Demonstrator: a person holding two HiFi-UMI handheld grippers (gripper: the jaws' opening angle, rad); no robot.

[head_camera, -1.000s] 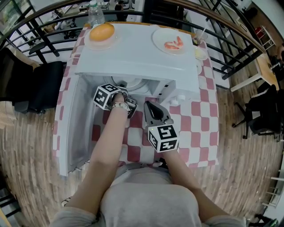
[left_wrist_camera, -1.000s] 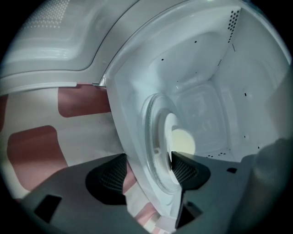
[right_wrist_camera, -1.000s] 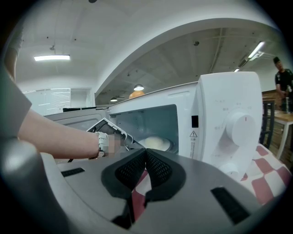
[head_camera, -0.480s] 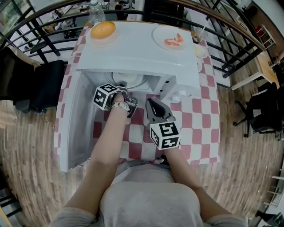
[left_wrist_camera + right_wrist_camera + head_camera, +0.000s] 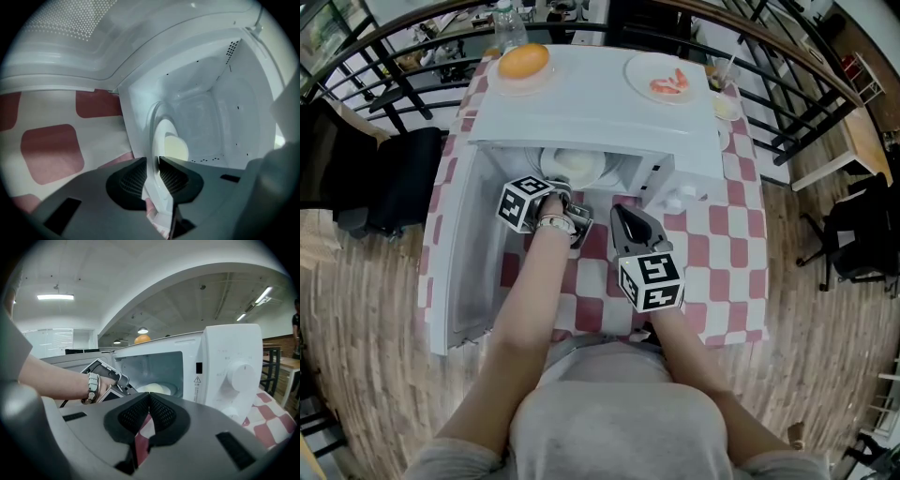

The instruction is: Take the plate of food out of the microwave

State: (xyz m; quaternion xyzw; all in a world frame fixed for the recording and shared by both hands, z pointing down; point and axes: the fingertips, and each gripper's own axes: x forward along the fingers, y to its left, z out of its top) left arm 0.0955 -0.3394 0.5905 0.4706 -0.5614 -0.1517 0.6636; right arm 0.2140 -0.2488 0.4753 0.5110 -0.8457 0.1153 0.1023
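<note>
The white microwave (image 5: 600, 112) stands on the checkered table with its door (image 5: 459, 253) swung open to the left. Inside lies a white plate (image 5: 572, 165) with pale yellow food (image 5: 176, 148). My left gripper (image 5: 563, 190) reaches into the opening. Its jaws have just been closing, and the pads now pinch the plate's near rim (image 5: 153, 176). My right gripper (image 5: 618, 211) hovers in front of the microwave, right of the left one, shut with nothing between its jaws (image 5: 150, 397). From the right gripper view I see the plate (image 5: 158, 388) and the left gripper (image 5: 107, 376) at the opening.
On top of the microwave sit a plate with an orange bun (image 5: 523, 62) and a plate with shrimp (image 5: 667, 82). A small cup (image 5: 724, 110) stands at the back right of the table. The control panel with knobs (image 5: 241, 376) is right of the opening. Black railings surround the table.
More of the plate shows in the microwave's mouth than a second ago. Both grippers stay almost where they were.
</note>
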